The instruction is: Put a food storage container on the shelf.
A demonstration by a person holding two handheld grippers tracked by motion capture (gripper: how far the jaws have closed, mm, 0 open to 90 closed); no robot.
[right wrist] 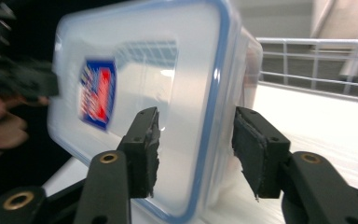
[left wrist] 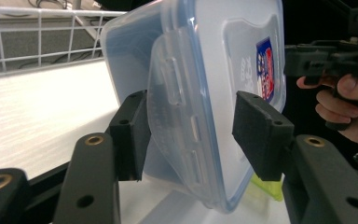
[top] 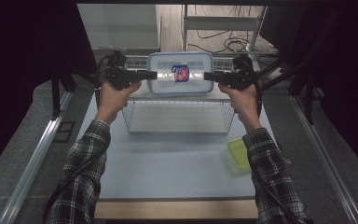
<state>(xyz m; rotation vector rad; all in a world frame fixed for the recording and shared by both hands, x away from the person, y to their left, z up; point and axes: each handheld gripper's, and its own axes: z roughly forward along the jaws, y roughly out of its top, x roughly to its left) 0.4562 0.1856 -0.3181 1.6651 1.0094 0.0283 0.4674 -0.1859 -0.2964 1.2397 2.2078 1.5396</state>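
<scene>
Carrying a lidded plastic container (top: pixel 181 73) above the wire basket (top: pixel 179 116) in the high view, left gripper (top: pixel 153 74) and right gripper (top: pixel 208 76) at opposite ends. Straddling the end latch (left wrist: pixel 177 116) in the left gripper view, pads half-wide, contact unclear. Bracketing the blue-edged rim (right wrist: pixel 213 107) likewise in the right gripper view; next, probably a level, matched lowering.

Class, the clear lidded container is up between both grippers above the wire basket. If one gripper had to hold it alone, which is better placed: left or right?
Probably the right gripper: its jaws straddle the lidded container at the lid's rim, one pad against the lid top. The left gripper brackets a side latch flap with visible gaps. Neither looks secure alone above the wire basket.
</scene>
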